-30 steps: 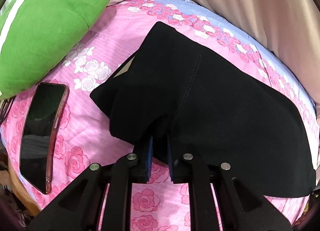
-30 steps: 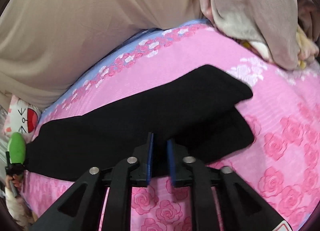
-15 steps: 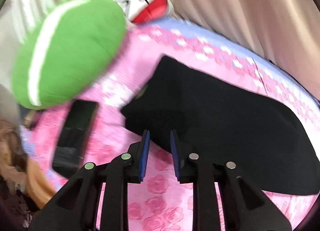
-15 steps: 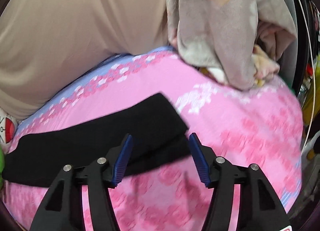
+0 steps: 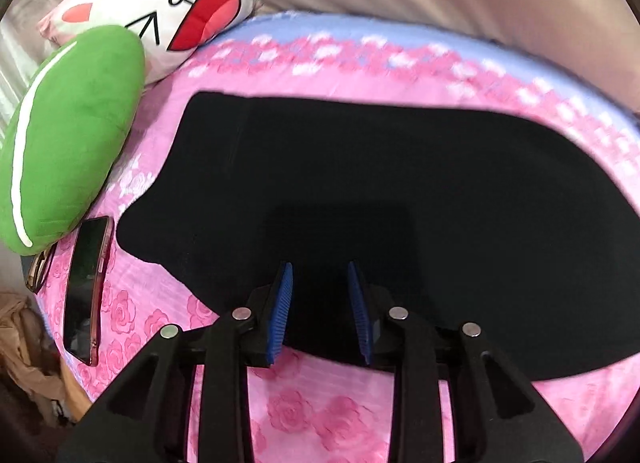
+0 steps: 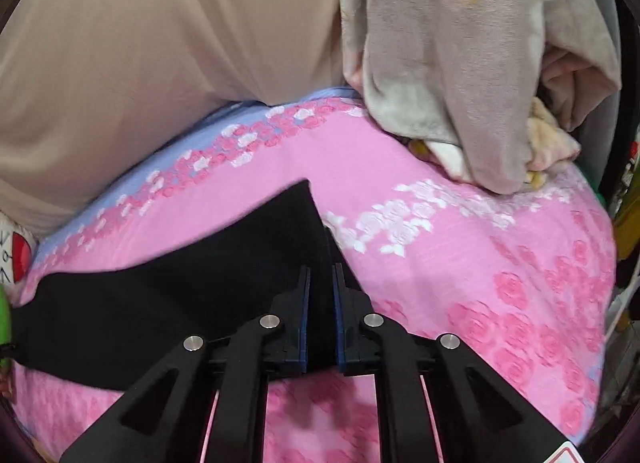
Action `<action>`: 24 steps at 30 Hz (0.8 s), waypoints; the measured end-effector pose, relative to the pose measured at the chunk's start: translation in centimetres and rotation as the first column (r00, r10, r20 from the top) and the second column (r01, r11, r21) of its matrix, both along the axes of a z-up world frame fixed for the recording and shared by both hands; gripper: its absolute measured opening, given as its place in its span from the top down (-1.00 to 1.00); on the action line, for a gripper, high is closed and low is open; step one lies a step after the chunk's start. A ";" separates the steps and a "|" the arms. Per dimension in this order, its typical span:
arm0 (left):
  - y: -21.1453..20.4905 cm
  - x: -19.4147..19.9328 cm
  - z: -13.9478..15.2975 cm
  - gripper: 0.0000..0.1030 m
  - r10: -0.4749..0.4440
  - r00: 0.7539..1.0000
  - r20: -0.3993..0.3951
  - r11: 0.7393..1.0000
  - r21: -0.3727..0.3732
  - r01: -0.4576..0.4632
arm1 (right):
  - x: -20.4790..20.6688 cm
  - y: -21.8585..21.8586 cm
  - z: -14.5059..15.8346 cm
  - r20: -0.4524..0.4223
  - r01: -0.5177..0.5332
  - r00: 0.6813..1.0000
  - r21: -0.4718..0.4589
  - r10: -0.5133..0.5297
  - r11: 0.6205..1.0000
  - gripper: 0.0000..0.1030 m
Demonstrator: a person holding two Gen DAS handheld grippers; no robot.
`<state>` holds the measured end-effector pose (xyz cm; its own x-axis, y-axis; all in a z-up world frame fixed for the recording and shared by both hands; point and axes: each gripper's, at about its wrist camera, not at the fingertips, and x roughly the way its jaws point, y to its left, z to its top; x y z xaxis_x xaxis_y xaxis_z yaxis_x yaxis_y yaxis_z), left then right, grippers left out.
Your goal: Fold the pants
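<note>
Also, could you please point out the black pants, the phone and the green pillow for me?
black pants (image 5: pixel 380 183): left wrist view, middle of fabric.
phone (image 5: pixel 86 283): left wrist view, dark screen.
green pillow (image 5: pixel 68 135): left wrist view, plush face.

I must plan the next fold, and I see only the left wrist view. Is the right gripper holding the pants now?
Observer: Yes. The right gripper is closed on the black pants, at the leg end.
Operator: Does something lie beyond that end?
Observer: A grey blanket is heaped at the far side of the pink sheet, apart from the pants.
</note>
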<state>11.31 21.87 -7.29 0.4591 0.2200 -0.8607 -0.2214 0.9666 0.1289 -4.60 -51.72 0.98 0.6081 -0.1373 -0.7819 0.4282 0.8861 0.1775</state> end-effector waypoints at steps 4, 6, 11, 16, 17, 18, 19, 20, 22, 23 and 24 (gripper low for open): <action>1.4 0.2 -0.7 0.40 0.023 1.000 0.000 1.000 -0.016 -0.023 | 0.3 -1.2 -2.6 -0.098 0.054 0.993 -0.044 -0.059 0.998 0.59; 2.3 -0.3 0.5 0.40 0.035 0.999 0.022 0.999 -0.020 -0.035 | 0.3 1.4 1.3 -0.025 0.069 0.997 -0.174 -0.075 0.982 0.41; 4.8 -0.3 -0.3 0.33 0.057 0.998 -0.001 0.998 -0.003 -0.057 | 7.4 14.8 6.7 0.087 -0.379 0.919 -0.079 0.385 0.922 0.02; 4.9 -1.8 -1.1 0.32 0.003 1.000 0.027 1.000 -0.010 -0.003 | 18.4 29.3 4.5 0.144 -0.732 0.681 0.178 0.718 0.658 -0.11; 4.8 -2.0 -1.2 0.32 -0.009 0.999 0.031 1.000 -0.005 0.009 | 21.3 32.6 3.7 0.129 -0.764 0.642 0.188 0.755 0.617 -0.20; 4.8 -2.3 -1.2 0.32 -0.020 0.999 0.035 1.000 -0.006 0.020 | 22.9 35.0 3.0 0.110 -0.781 0.620 0.187 0.777 0.596 -0.23; 4.8 -2.4 -1.3 0.32 -0.025 0.999 0.038 1.000 -0.010 0.025 | 25.5 37.7 1.9 0.078 -0.806 0.581 0.193 0.810 0.560 -0.24; 4.9 -2.6 -1.3 0.32 -0.029 0.999 0.041 0.999 -0.021 0.030 | 27.4 39.4 0.9 0.051 -0.813 0.566 0.198 0.823 0.547 -0.30; 5.2 -3.1 -1.3 0.32 -0.039 0.998 0.051 0.998 -0.040 0.041 | 30.6 42.0 -1.6 -0.012 -0.823 0.526 0.246 0.851 0.512 -0.31; 5.2 -3.3 -1.3 0.32 -0.043 0.997 0.057 0.998 -0.049 0.046 | 31.5 42.1 -2.5 -0.038 -0.818 0.521 0.265 0.853 0.511 -0.19; 5.4 -3.4 -1.4 0.32 -0.047 0.997 0.062 0.997 -0.057 0.051 | 31.7 42.5 -3.3 -0.052 -0.818 0.503 0.292 0.862 0.495 0.05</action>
